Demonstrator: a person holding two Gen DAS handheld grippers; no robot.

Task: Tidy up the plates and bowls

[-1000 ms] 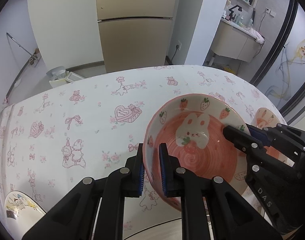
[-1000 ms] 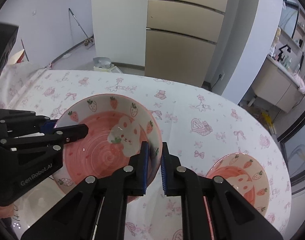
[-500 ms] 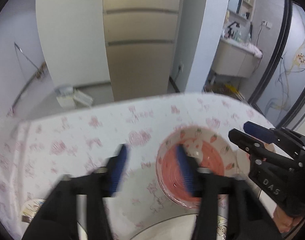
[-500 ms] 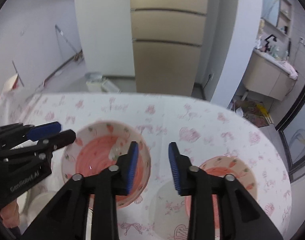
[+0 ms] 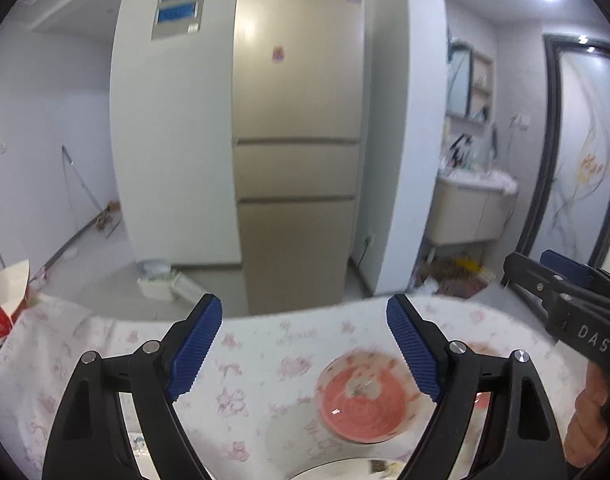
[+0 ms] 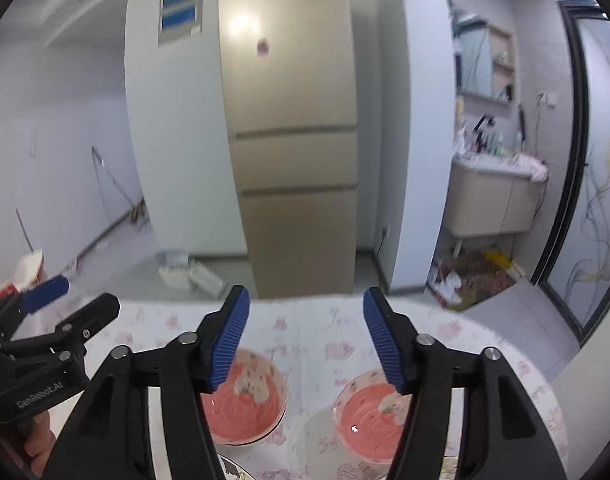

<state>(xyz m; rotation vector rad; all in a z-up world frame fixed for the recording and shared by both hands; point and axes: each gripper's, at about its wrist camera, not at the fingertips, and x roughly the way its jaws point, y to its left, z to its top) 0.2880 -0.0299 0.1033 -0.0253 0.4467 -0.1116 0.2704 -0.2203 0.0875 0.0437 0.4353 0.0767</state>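
both grippers up and empty above two pink bowls

the tall beige fridge (image 5: 297, 128) fills the back of the room, with a washbasin cabinet (image 6: 493, 204) off to its right beside a dark-framed glass door (image 6: 593, 184). in front of it the table (image 5: 265, 344), under a white cloth printed with pink bows and bears, curves across the lower part of both views.

the left gripper (image 5: 303, 344) hangs well above the cloth, its blue-padded fingers spread wide with nothing between them. the right gripper (image 6: 307, 334) hangs the same way, jaws parted and empty. each one shows at the edge of the other's view, apart from it.

two pink bowls sit on the cloth side by side, apart and not stacked. the left bowl (image 6: 247, 404) lies below the right gripper's left finger and the right bowl (image 6: 371, 420) below its right finger; both have swirled pink insides with a pale bunny figure, blurred. neither gripper touches them.

a sliver of a white plate (image 5: 345, 470) shows at the bottom edge, just nearer than the left bowl.
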